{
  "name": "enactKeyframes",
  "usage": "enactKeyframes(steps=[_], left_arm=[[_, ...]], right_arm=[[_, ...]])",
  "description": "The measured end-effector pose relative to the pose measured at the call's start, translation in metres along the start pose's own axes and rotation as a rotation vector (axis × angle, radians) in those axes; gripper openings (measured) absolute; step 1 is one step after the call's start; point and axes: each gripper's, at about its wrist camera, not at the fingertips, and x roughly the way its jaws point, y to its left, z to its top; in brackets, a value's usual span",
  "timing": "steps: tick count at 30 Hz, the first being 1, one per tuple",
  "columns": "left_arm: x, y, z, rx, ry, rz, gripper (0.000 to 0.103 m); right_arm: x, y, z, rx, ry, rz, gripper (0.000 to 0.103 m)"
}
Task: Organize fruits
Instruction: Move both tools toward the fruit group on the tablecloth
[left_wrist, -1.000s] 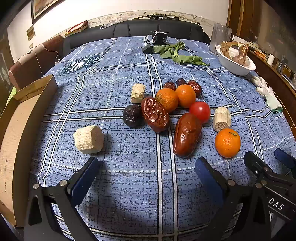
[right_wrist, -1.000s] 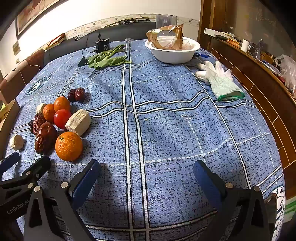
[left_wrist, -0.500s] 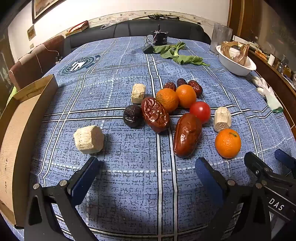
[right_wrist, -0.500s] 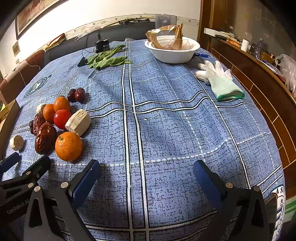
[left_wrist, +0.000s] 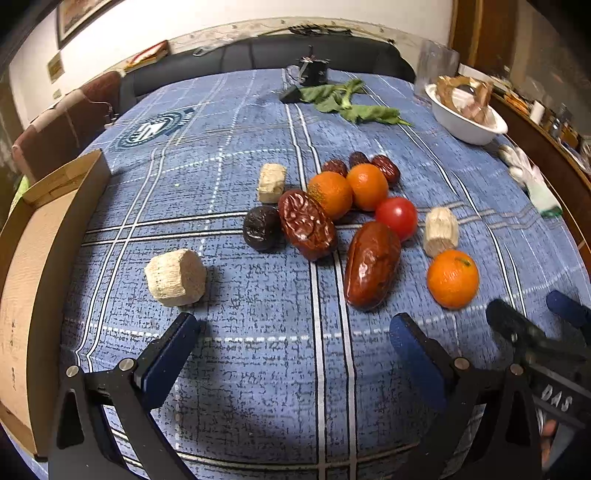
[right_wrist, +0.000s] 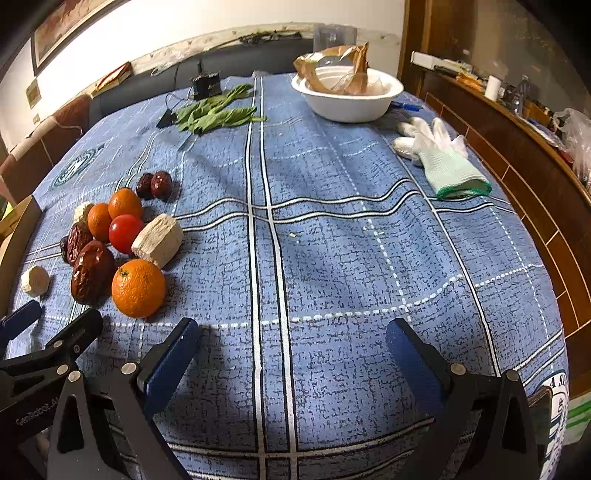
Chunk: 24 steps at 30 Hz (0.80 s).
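Left wrist view: the left gripper (left_wrist: 291, 347) hovers low over the blue plaid tablecloth (left_wrist: 258, 369), its blue-padded jaws spread wide with nothing between them. Just ahead of its right finger lies a large brown date (left_wrist: 371, 264), long axis running away from the gripper and tipped slightly to the right. Ahead of that, a second wrinkled date (left_wrist: 306, 224) lies aslant, its far end pointing ahead-left; a dark round fruit (left_wrist: 263, 229) touches its left side. Farther ahead sit two oranges (left_wrist: 349, 190) side by side, a red tomato (left_wrist: 396, 218) to their right, and small dark dates (left_wrist: 373, 166) beyond them. A lone orange (left_wrist: 452, 278) rests ahead-right, stem end turned up and to the right, with a pale fibrous chunk (left_wrist: 440, 231) just beyond it. Another pale chunk (left_wrist: 175, 277) lies just ahead of the left finger, and a third (left_wrist: 272, 182) farther on. A cardboard box (left_wrist: 33, 266) stands at the far left.

From the right wrist view, the right gripper (right_wrist: 293, 350) also has its jaws wide apart and empty. The fruit cluster sits ahead-left of it, the lone orange nearest its left finger. Far ahead stand a white bowl (right_wrist: 351, 101), green leaves (right_wrist: 216, 112) and a white glove (right_wrist: 441, 160).
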Motion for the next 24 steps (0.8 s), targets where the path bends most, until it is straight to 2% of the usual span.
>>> enactKeyframes(steps=[7, 8, 10, 12, 16, 20, 22, 24], left_arm=[[-0.009, 0.002, -0.007, 0.066, 0.038, -0.071, 0.102], [-0.013, 0.005, -0.009, 0.054, 0.030, -0.094, 0.099], [-0.025, 0.014, -0.012, 0.019, 0.000, -0.137, 0.086], [-0.042, 0.023, -0.013, -0.001, -0.054, -0.130, 0.086], [-0.088, 0.043, -0.014, -0.030, -0.237, -0.056, 0.086], [-0.132, 0.056, -0.018, -0.065, -0.420, 0.039, 0.087], [-0.150, 0.062, -0.017, -0.087, -0.476, 0.038, 0.096], [-0.161, 0.064, -0.018, -0.101, -0.518, 0.045, 0.100]], right_arm=[[-0.001, 0.005, -0.002, 0.019, 0.027, -0.021, 0.102], [-0.002, 0.005, -0.003, 0.023, 0.026, -0.022, 0.102], [-0.004, 0.006, -0.005, 0.030, 0.024, -0.029, 0.102], [-0.007, 0.006, -0.007, 0.043, 0.029, -0.034, 0.102], [-0.023, 0.003, -0.013, 0.104, 0.000, 0.010, 0.102], [-0.057, 0.007, -0.020, 0.127, -0.136, 0.018, 0.102], [-0.074, 0.012, -0.022, 0.121, -0.206, 0.029, 0.103], [-0.100, 0.019, -0.027, 0.110, -0.327, 0.012, 0.103]])
